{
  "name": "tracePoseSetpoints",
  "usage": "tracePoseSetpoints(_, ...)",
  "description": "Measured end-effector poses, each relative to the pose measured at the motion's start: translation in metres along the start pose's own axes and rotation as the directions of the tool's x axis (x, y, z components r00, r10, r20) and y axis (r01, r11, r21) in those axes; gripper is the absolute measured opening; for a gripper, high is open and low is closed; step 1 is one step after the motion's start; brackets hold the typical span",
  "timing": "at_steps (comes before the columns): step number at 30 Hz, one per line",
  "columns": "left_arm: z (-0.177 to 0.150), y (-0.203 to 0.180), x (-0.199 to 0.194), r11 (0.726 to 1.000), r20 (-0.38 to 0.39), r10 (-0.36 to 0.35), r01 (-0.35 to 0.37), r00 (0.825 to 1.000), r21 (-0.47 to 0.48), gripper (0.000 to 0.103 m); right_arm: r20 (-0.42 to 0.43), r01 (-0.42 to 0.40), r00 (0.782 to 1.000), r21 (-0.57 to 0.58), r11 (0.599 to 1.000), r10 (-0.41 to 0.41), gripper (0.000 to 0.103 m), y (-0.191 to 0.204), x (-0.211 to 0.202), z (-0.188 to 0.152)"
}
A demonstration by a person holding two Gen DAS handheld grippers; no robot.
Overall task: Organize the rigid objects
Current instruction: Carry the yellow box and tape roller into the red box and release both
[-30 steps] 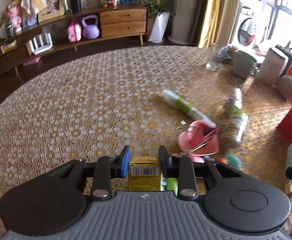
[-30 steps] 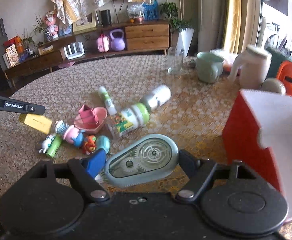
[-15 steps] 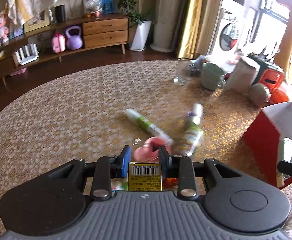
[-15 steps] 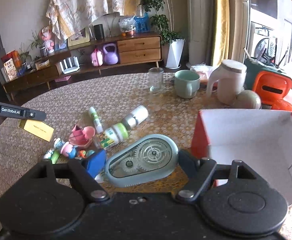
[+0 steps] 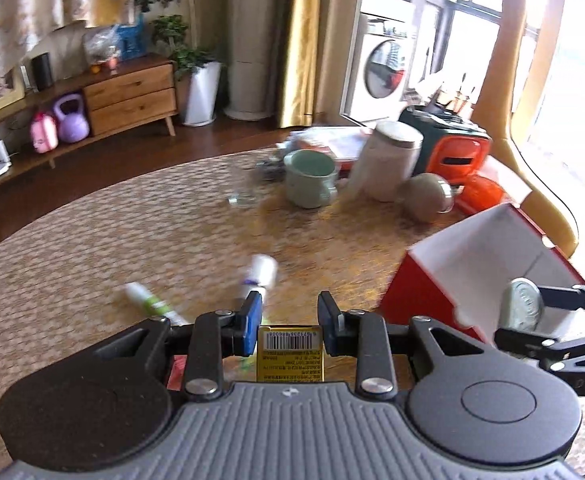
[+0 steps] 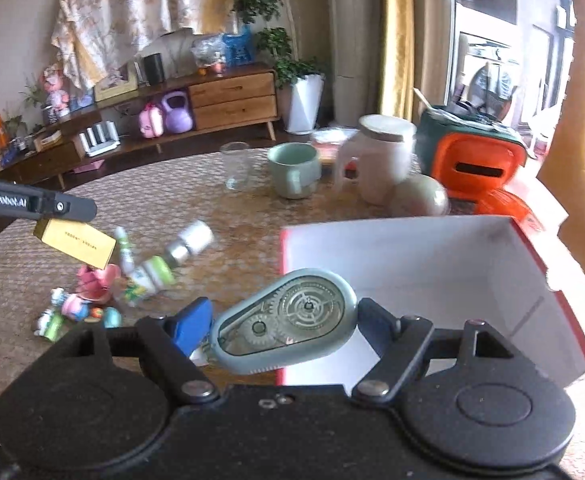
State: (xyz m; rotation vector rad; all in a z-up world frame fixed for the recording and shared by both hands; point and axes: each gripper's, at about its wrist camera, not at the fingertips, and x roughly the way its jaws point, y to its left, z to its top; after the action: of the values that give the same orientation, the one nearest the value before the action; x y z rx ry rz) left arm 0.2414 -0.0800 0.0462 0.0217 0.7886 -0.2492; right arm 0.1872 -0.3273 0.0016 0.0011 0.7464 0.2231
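Open patterned counter [image 5: 92, 240] stretches left of the red box [image 6: 412, 264], whose white interior lies unobstructed from above; behind it a green mug [image 6: 294, 170], white jug [image 6: 380, 160] and orange case [image 6: 476, 160] crowd the far edge.

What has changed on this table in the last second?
Both hands swung from the toy pile toward the red box. The left gripper kept its yellow box, the right gripper its correction tape, now at the box. Nothing was let go; table items stayed.
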Motion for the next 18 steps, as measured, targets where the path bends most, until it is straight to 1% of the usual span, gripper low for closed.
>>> tracePoseSetpoints(5, 0.017, -0.045, 0.015, 0.997, -0.007, -0.050, 0.050, 0.999, 0.052, 0.030, -0.015, 0.041, 0.999, 0.015, 0.999, -0.041, 0.079, -0.030, 0.003, -0.005)
tracePoseSetpoints(8, 0.027, -0.075, 0.024, 0.993, -0.008, -0.084, 0.084, 0.996, 0.086, 0.030, -0.037, 0.070, 0.997, 0.024, 0.997, -0.069, 0.079, -0.049, 0.009, -0.009)
tracePoseSetpoints(11, 0.036, -0.100, 0.036, 0.987, -0.018, -0.122, 0.124, 0.992, 0.101, 0.030, -0.066, 0.101, 0.993, 0.040, 0.994, -0.098, 0.079, -0.067, 0.018, -0.015)
tracePoseSetpoints(15, 0.041, -0.134, 0.056, 0.978, -0.040, -0.172, 0.175, 0.984, 0.116, 0.030, -0.095, 0.129, 0.988, 0.031, 0.991, -0.126, 0.079, -0.086, 0.027, -0.020)
tracePoseSetpoints(18, 0.040, -0.160, 0.075, 0.970, -0.061, -0.193, 0.200, 0.979, 0.141, 0.030, -0.129, 0.145, 0.982, 0.027, 0.989, -0.140, 0.079, -0.100, 0.035, -0.023)
